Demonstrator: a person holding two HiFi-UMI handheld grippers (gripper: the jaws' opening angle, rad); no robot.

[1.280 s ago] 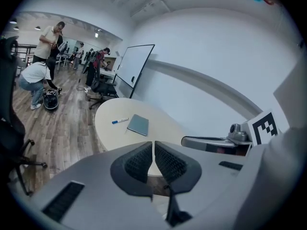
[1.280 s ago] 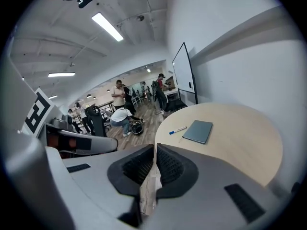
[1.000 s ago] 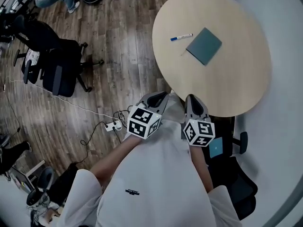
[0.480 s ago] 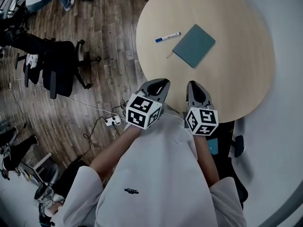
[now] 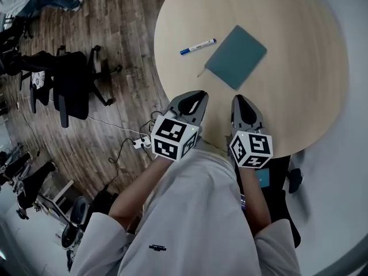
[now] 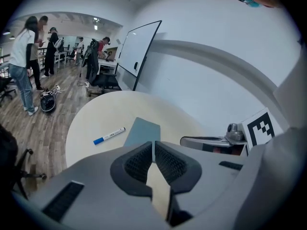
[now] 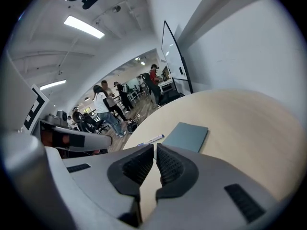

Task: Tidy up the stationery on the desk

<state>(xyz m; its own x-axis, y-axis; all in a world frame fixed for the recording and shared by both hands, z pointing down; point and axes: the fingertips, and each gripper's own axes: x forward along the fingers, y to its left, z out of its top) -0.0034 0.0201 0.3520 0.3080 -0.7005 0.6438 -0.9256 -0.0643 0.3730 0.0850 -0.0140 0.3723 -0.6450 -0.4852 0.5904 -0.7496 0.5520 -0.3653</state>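
Note:
A round pale wooden table point(image 5: 299, 96) holds a grey-blue notebook point(image 5: 236, 57) and a white marker with a blue cap point(image 5: 197, 46) lying to its left. A thin pencil-like stick point(image 5: 202, 72) pokes out at the notebook's near left corner. My left gripper point(image 5: 199, 95) and right gripper point(image 5: 238, 99) hover side by side over the table's near edge, both shut and empty, well short of the notebook. The same notebook point(image 6: 142, 131) and marker point(image 6: 109, 135) show beyond my jaws in the left gripper view. In the right gripper view the notebook point(image 7: 186, 136) and marker point(image 7: 150, 140) lie ahead too.
Black office chairs point(image 5: 72, 82) stand on the wooden floor left of the table, and a power strip with cables point(image 5: 140, 144) lies near my feet. A whiteboard point(image 6: 139, 47) leans on the wall behind the table. Several people point(image 6: 21, 56) stand far off in the room.
Both grippers have moved forward from in front of my body to over the table's near edge. The table, notebook and marker now sit closer and larger in the head view.

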